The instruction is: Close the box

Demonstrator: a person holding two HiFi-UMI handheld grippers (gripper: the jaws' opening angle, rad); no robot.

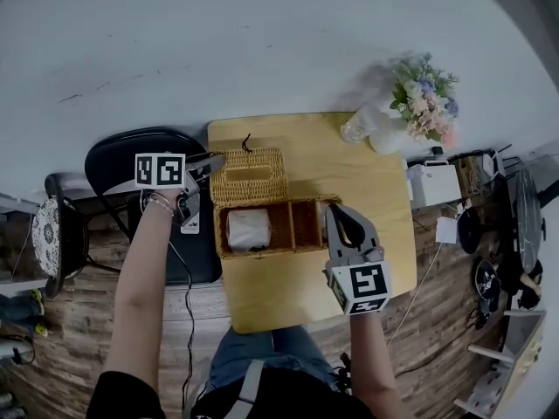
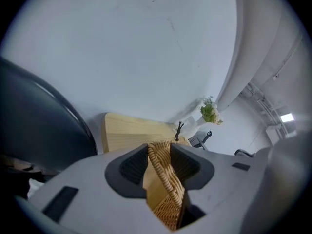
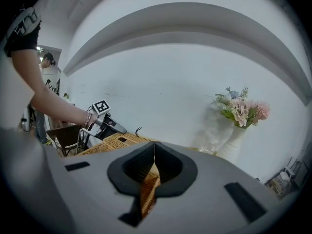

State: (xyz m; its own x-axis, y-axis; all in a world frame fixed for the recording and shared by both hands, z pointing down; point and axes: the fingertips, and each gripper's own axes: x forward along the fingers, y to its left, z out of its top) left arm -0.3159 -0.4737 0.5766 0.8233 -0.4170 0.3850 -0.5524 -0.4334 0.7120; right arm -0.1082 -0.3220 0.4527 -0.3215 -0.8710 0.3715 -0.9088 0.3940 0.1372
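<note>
- One wicker box (image 1: 271, 250) at the middle of one wooden table (image 1: 297, 142), open, split into two compartments, with one white roll (image 1: 248, 230) in the left one
- One woven lid (image 1: 250, 175), swung back to the far side of the box, with one dark loop (image 1: 246, 142) at its far edge
- Two grippers, one marker cube on each: left gripper (image 1: 217, 161) at the lid's left edge, right gripper (image 1: 330, 209) at the box's right wall
- In the left gripper view: jaws clamped on the lid's woven rim, a pad touching it on either side
- In the right gripper view: jaws drawn almost tip to tip, pinching the thin wicker wall of the box
- One white vase (image 1: 389, 136) with one bunch of pink, white and blue flowers (image 1: 425, 94) at the table's far right corner; one clear item (image 1: 358, 125) just left of it, too blurred to name
- One black chair (image 1: 131, 151) left of the table
- Only in the head view: the roll and the divider inside the box
- Only in the right gripper view: a second person (image 3: 47, 60) standing far off at the left
- Printing: black-and-white square patterns on the two cubes
</note>
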